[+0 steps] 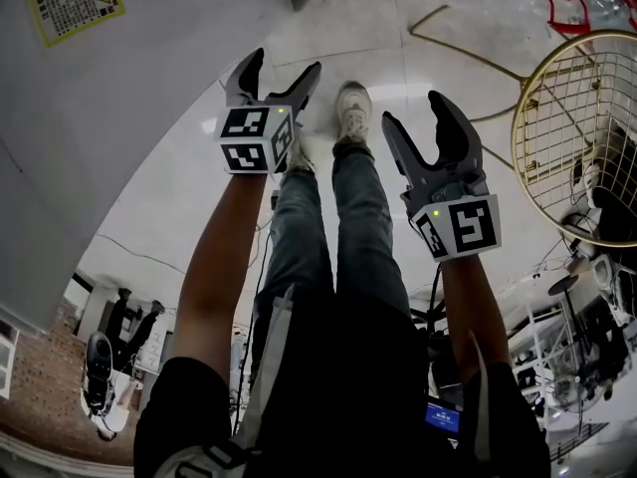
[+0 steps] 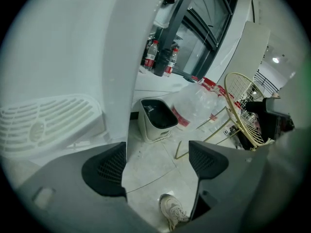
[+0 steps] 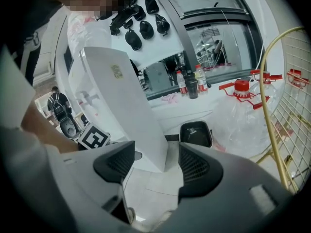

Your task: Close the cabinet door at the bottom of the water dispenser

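Note:
The white water dispenser [image 1: 109, 118] fills the left of the head view as one broad white wall with a yellow label near its top. I cannot tell its bottom cabinet door apart from the rest of it. My left gripper [image 1: 281, 65] hangs beside that wall, open, with only floor between its fingers. In the left gripper view [image 2: 156, 161] the dispenser's white edge [image 2: 119, 81] rises just past the left finger, with a vent grille [image 2: 48, 118] beside it. My right gripper [image 1: 415, 110] is open and holds nothing. The right gripper view [image 3: 156, 164] shows the dispenser [image 3: 126, 106] ahead.
A small white bin [image 2: 155, 118] with a black inside stands on the tiled floor past the dispenser. A large clear water jug [image 2: 197, 103] lies next to it. A gold wire basket [image 1: 582, 137] is at the right. The person's legs and shoes [image 1: 353, 108] are below the grippers.

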Tool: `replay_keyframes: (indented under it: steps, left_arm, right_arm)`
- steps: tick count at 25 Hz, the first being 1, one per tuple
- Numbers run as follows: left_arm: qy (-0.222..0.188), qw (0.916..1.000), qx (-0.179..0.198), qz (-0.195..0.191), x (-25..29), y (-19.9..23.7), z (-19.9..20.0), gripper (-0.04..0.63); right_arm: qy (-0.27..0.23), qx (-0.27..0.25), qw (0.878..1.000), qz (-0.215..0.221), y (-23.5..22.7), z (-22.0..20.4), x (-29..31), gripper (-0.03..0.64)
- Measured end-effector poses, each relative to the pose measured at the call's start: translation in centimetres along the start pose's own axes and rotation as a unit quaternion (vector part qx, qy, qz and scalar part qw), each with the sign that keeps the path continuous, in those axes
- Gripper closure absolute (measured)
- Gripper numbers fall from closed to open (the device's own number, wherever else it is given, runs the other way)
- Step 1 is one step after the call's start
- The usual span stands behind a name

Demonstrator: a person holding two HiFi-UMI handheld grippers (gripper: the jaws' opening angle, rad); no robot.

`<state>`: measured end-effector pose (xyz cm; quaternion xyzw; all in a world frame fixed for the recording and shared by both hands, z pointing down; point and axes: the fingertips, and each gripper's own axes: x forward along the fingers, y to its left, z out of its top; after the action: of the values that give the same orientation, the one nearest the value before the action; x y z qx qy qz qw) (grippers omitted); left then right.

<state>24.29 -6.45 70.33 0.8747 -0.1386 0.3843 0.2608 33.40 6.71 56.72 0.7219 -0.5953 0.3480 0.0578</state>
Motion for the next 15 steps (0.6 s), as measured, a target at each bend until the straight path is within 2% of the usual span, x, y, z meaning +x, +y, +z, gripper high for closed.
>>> replay_keyframes:
  steps: [6, 9, 12, 15]
  left_arm:
    - [-0.01, 0.9986, 0.037, -0.037, -2.8, -3.8, 1.6, 0.178]
    - [-0.018, 0.9962, 0.059, -0.062, -6.2, -6.6, 2.4, 0.176]
    - [-0.046, 0.9914, 0.089, -0.085, -9.9, -8.9, 4.8, 0.169]
    - [-0.068, 0.9858, 0.115, -0.102, -15.0, -11.6, 7.2, 0.161]
  right_arm:
    - [-0.026, -0.001, 0.999, -0.026, 1.8, 1.4, -4.1, 0.337]
    - [-0.045, 0.004, 0.998, -0.042, 4.0, 2.9, -7.4, 0.337]
    - [-0.069, -0.014, 0.996, -0.057, 5.5, 4.0, -10.7, 0.337]
    - [-0.094, -0.013, 0.994, -0.059, 8.2, 6.9, -14.0, 0.337]
